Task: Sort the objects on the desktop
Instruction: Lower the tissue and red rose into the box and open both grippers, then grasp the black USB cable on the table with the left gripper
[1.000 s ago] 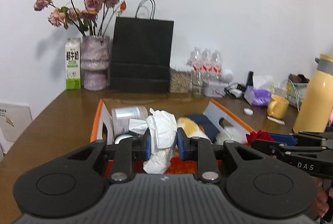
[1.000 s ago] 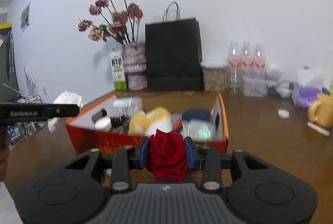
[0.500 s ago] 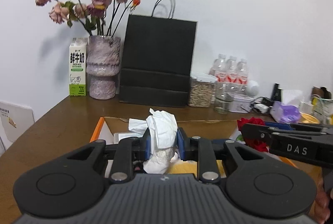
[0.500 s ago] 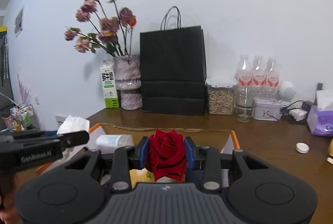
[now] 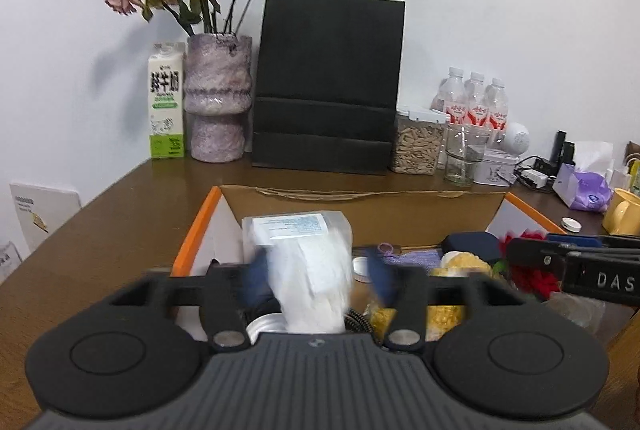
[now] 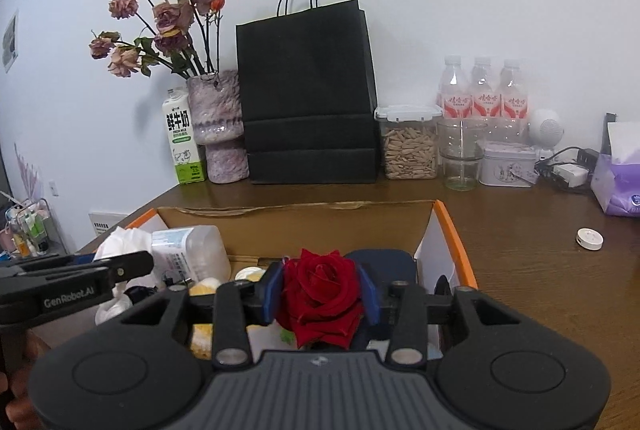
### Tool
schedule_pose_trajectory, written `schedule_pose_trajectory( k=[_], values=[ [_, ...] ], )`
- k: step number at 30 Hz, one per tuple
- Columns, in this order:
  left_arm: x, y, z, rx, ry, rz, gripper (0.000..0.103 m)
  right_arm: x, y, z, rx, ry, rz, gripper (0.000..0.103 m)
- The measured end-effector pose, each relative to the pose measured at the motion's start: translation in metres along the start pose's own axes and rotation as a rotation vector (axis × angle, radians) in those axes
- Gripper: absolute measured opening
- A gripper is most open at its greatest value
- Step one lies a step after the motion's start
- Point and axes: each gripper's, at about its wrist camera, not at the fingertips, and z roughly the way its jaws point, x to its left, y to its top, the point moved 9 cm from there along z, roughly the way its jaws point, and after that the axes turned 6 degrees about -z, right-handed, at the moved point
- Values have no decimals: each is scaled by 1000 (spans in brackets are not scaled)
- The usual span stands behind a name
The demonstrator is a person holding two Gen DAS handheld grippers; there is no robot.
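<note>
My left gripper [image 5: 316, 280] is over the orange-edged cardboard box [image 5: 196, 226]. Its jaws stand apart and blurred, and the crumpled white tissue [image 5: 310, 286] between them is blurred and loose. My right gripper [image 6: 320, 292] is shut on a red rose [image 6: 320, 298] and holds it above the right half of the same box [image 6: 452, 226]. The tissue also shows in the right wrist view [image 6: 120, 242] beside the left gripper's fingers [image 6: 80, 278]. The rose shows in the left wrist view [image 5: 532, 274].
In the box lie a clear plastic bottle [image 5: 296, 230], a dark blue case [image 5: 472, 244] and yellow things [image 5: 464, 264]. At the back stand a black paper bag [image 5: 328, 86], vase [image 5: 218, 110], milk carton [image 5: 166, 102], seed jar [image 5: 418, 146], glass [image 5: 464, 158] and water bottles [image 5: 476, 106].
Both grippers have come forward over the box and tilted down. The left gripper's jaws have opened and the tissue is slipping from them. The right gripper still grips the rose.
</note>
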Motion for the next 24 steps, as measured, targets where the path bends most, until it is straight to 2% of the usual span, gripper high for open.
schedule_pose_trajectory(
  k=[1, 2, 3, 6, 9, 24],
  values=[
    [-1, 2, -3, -22, 10, 8, 97, 1, -1, -1, -3, -3, -6, 66],
    [-2, 4, -10, -63, 21, 20, 103, 3, -1, -2, -8, -6, -12, 95],
    [-4, 8, -15, -102, 29, 32, 103, 4, -1, -5, -21, -13, -17, 103],
    [-8, 10, -24, -153, 53, 65, 103, 7, 5, -18, -80, -26, -45, 103],
    [-10, 8, -23, -140, 54, 76, 103, 7, 7, -25, -100, -29, -46, 103],
    [-13, 3, -28, -146, 52, 89, 103, 9, -1, -32, -100, -52, -69, 103]
  ],
)
